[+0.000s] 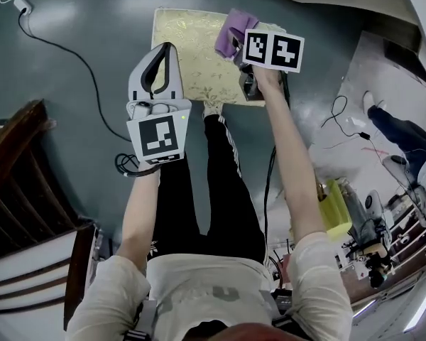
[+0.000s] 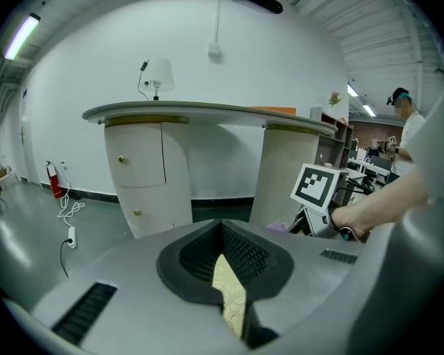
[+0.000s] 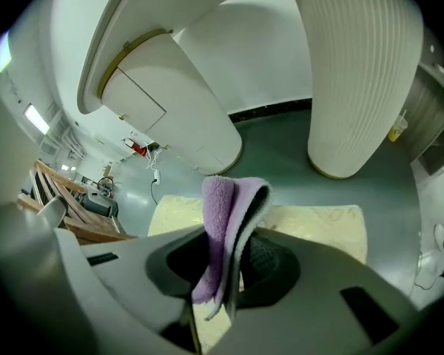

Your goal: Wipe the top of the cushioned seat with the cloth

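While the right gripper (image 3: 228,237) pinches the folded purple cloth (image 3: 227,202) over the seat (image 1: 192,55), the left gripper (image 1: 167,48) hangs with its jaws together, holding nothing.
One seat, one cloth, two grippers. From the head view, the marker cube hides the right jaws, and the cloth sits at the seat's far right corner; whether it touches the cushion is unclear. Only the right gripper view shows the clamp. The left gripper view shows just a sliver of cream cushion between its pads.
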The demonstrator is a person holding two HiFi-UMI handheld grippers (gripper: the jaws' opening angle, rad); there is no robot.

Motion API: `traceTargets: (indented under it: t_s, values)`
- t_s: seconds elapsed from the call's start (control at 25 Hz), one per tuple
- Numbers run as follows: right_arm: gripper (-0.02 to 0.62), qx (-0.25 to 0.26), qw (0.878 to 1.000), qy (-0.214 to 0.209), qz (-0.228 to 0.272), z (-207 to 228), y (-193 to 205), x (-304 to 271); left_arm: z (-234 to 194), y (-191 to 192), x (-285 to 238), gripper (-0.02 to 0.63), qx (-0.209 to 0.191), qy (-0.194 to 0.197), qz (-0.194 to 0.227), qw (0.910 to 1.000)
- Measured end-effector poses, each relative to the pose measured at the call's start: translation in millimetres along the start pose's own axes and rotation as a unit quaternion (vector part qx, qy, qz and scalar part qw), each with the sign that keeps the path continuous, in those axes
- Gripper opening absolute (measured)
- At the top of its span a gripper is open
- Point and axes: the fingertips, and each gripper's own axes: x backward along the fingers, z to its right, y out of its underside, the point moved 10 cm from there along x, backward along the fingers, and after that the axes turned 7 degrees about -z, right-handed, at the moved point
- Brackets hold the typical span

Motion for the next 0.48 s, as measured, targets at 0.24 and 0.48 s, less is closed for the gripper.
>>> traceTargets:
  t_s: [0.24,0.48]
  values:
    - [0.094,-0.017,1.0,0.026,-0.006,51,12,28,19,-10,-5,0.006,-0.011,0.007,0.004,0.9999]
    - [0.094,-0.028,0.999,0.043,-0.007,85,20,50,35,-21,-9,0.006,-0.02,0.015,0.004,0.9997]
